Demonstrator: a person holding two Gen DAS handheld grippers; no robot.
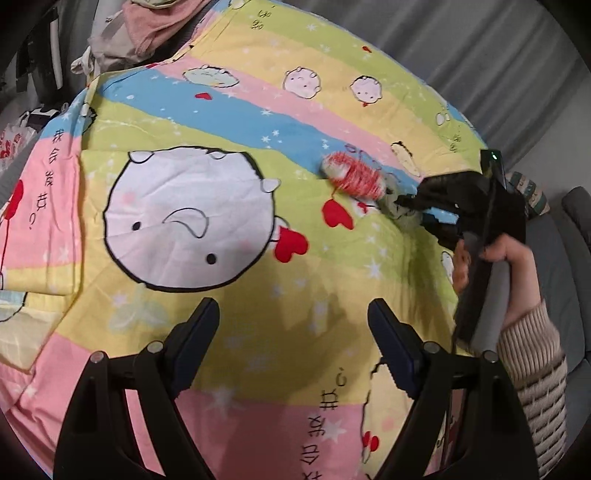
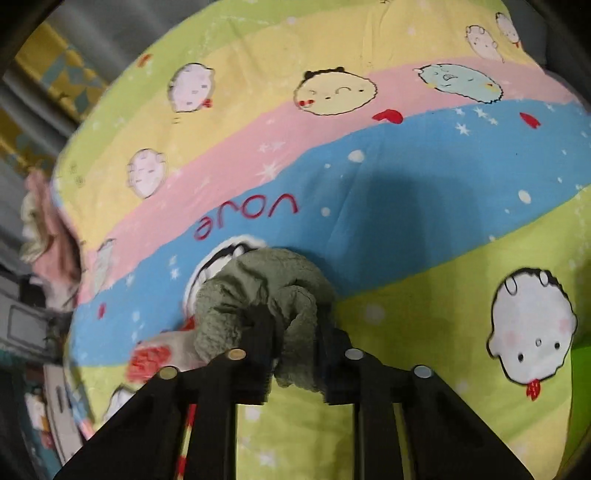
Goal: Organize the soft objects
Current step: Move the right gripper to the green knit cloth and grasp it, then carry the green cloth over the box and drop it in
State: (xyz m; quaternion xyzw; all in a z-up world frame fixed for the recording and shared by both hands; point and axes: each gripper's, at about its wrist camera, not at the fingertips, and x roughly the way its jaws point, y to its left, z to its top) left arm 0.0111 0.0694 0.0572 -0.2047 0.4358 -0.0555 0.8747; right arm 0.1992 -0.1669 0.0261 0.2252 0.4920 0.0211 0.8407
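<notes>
A bed takes up most of the room, spread with a cartoon-print bedcover [image 1: 221, 122] in wavy bands of pink, yellow, green and blue, dotted with round faces, red hearts and small stars. Behind it hangs a grey pleated curtain [image 1: 480, 55]. A grey sofa [image 1: 569, 258] sits at the bed's right edge. At the far left corner lies a heap of pink and beige clothes [image 1: 140, 29]. The light is soft and indoor, casting dull shadows on the cover.

Pastel-striped cartoon-face quilt [image 1: 229, 122], red-and-white striped, grey-green sock [image 1: 354, 175], beige ribbed sleeve [image 1: 535, 354]
</notes>
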